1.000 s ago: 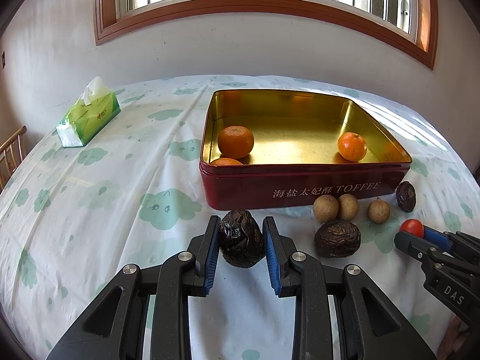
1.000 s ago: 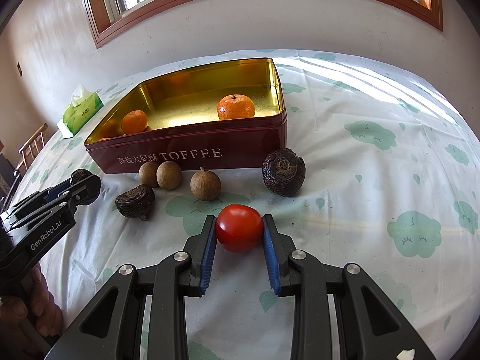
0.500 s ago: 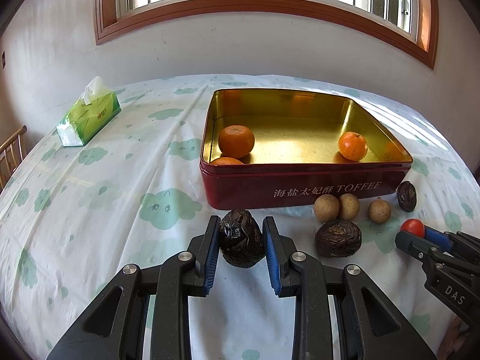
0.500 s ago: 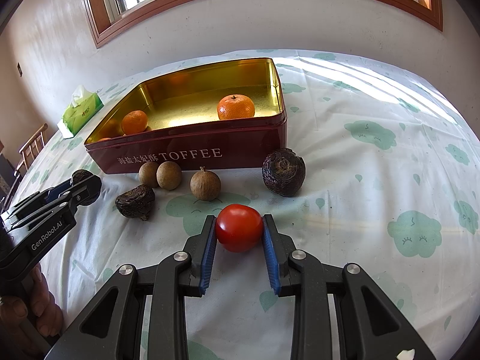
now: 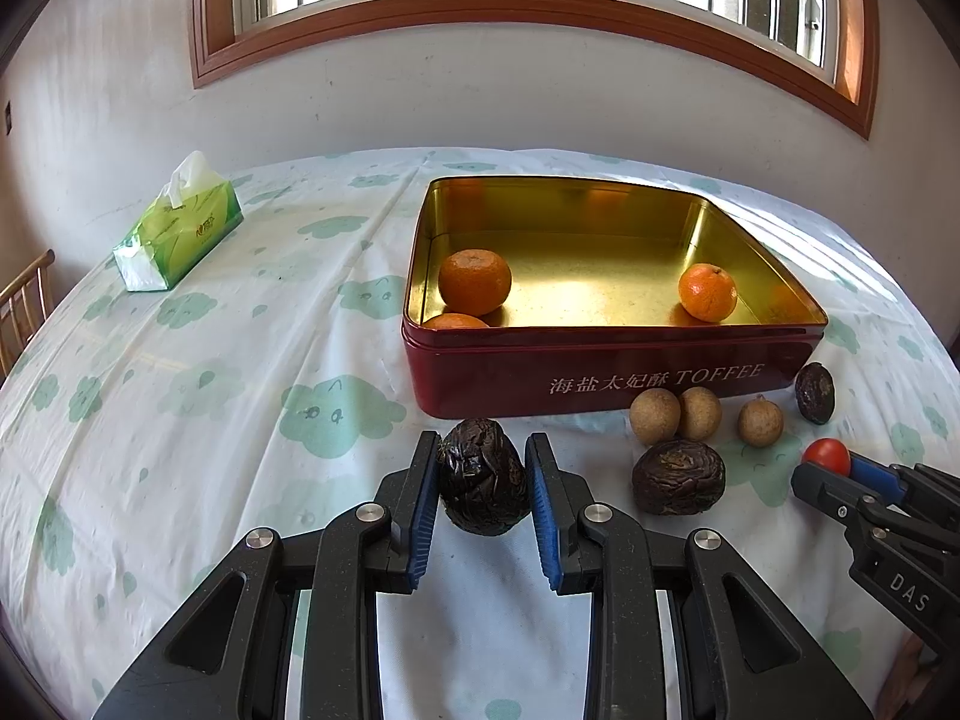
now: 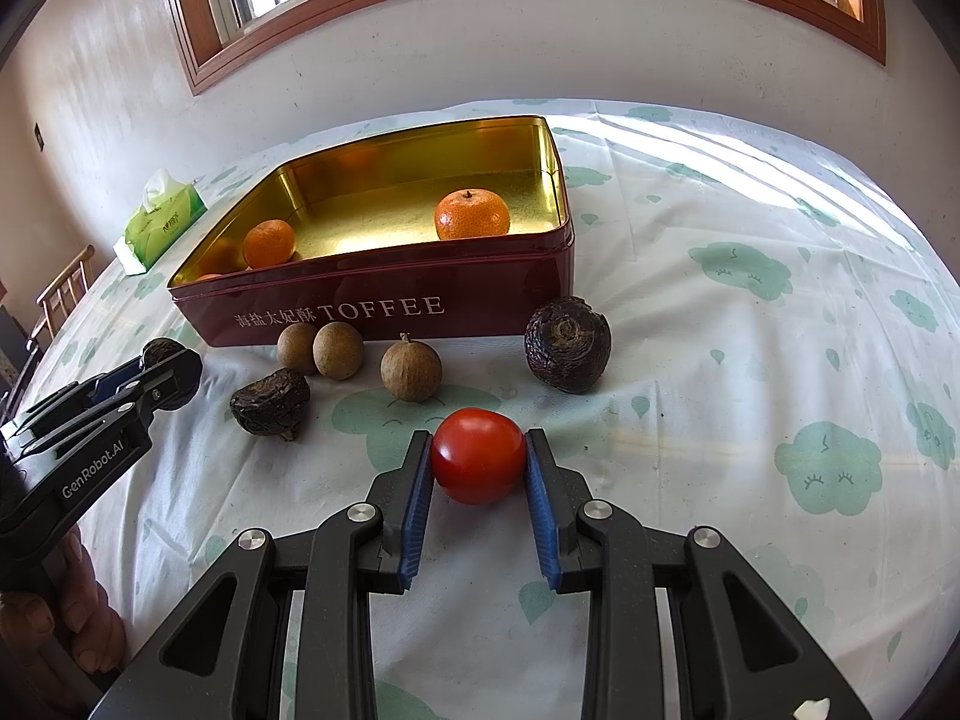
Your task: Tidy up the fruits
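Observation:
My left gripper (image 5: 483, 483) is shut on a dark wrinkled fruit (image 5: 483, 486) low over the cloth, in front of the red toffee tin (image 5: 600, 372). My right gripper (image 6: 479, 457) is shut on a red tomato (image 6: 478, 456); the left wrist view shows that tomato (image 5: 827, 456) at the right. Three oranges lie in the tin: one (image 5: 474, 281) at the left, one (image 5: 707, 292) at the right, one (image 5: 456, 320) half hidden by the near wall. On the cloth lie two more dark wrinkled fruits (image 6: 568, 344) (image 6: 270, 401) and three brown round fruits (image 6: 411, 371).
A green tissue box (image 5: 179, 227) stands at the far left of the table. A wooden chair (image 5: 24, 300) shows past the left edge. A wall with a window rises behind the table. A person's hand (image 6: 66, 600) holds the left gripper's handle.

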Available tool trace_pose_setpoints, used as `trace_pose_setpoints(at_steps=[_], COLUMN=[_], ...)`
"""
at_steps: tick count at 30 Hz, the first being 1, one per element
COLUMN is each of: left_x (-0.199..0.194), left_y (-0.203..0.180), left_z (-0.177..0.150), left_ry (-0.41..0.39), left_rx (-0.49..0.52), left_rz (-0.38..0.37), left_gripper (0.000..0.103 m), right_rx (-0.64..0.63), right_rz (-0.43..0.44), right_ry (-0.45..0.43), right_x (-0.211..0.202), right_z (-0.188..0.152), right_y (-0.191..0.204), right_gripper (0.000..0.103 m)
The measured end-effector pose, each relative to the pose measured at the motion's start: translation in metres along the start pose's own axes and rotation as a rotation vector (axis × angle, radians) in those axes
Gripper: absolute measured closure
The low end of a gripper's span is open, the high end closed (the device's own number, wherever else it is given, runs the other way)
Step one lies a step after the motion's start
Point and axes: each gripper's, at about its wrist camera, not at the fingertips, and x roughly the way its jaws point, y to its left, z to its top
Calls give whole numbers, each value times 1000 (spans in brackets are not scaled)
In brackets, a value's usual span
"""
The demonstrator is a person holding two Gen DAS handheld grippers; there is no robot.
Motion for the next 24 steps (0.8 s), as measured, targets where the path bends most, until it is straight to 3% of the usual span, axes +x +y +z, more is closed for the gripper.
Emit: trace_pose_setpoints(at_steps=[24], left_x=[-10], left_y=[-1], left_z=[-1], left_ry=[-59], left_rx=[9], left_rz=[-20], left_gripper=[74], right_rx=[-18], right_rz=[23], right_ry=[-39], right_x=[-11], right_z=[-3], right_y=[2], right_gripper=[75])
